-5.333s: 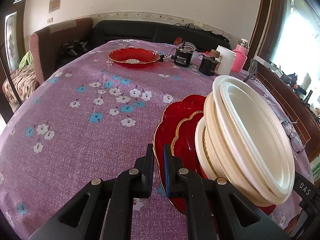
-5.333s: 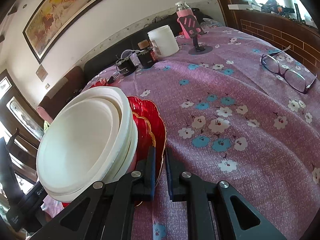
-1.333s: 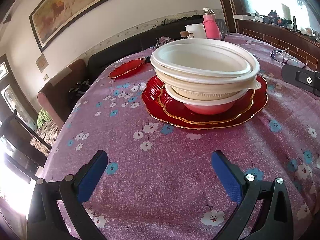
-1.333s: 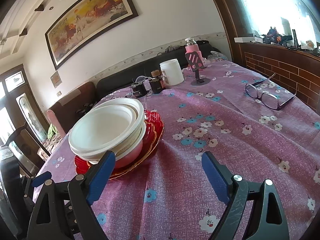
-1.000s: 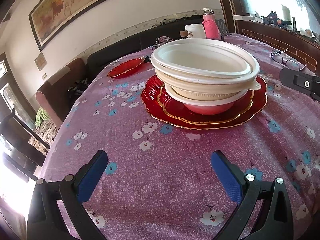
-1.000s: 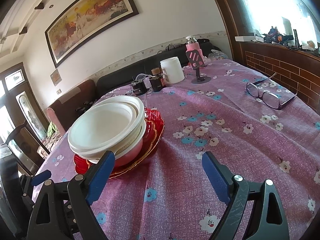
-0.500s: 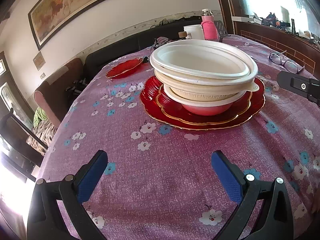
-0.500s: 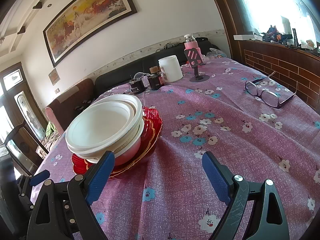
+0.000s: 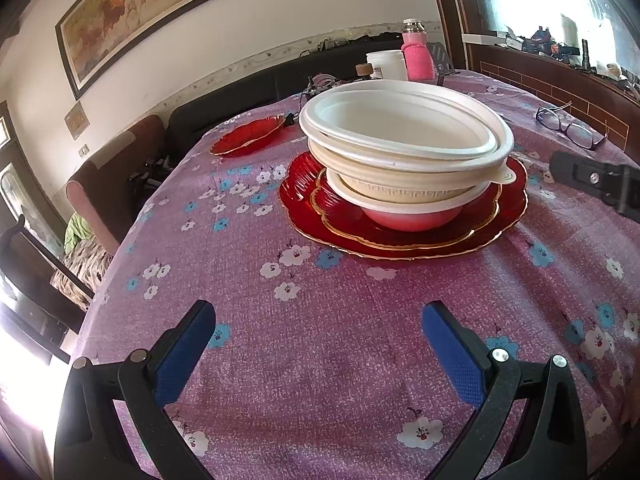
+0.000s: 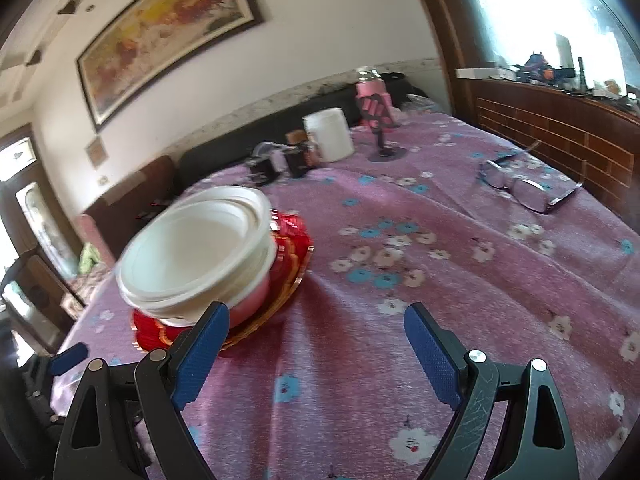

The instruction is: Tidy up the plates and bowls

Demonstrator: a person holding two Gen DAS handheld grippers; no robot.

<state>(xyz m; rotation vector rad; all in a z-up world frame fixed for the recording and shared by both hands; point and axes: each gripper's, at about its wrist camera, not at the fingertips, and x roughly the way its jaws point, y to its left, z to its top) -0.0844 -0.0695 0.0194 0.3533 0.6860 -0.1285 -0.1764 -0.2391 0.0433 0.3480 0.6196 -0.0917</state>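
Note:
A stack of white bowls [image 9: 404, 140] sits on a pink bowl [image 9: 412, 218], all on two nested red plates [image 9: 508, 196] on the purple flowered tablecloth. The stack also shows in the right wrist view [image 10: 196, 252], blurred. A single red plate [image 9: 244, 140] lies at the table's far side. My left gripper [image 9: 318, 344] is open and empty, hovering over the cloth in front of the stack. My right gripper [image 10: 316, 340] is open and empty, to the right of the stack; part of it appears in the left wrist view [image 9: 596, 180].
Eyeglasses [image 10: 524, 188] lie on the right of the table. A white jar [image 10: 330, 140], a pink bottle [image 10: 372, 100], a phone stand [image 10: 384, 152] and small dark items [image 10: 280, 166] stand at the back. A sofa and a chair lie beyond the table edge.
Both grippers, once shut on the plate rims carrying the tilted stack, are open and drawn back; the stack rests flat. In the last half second the right gripper swings, blurring its view.

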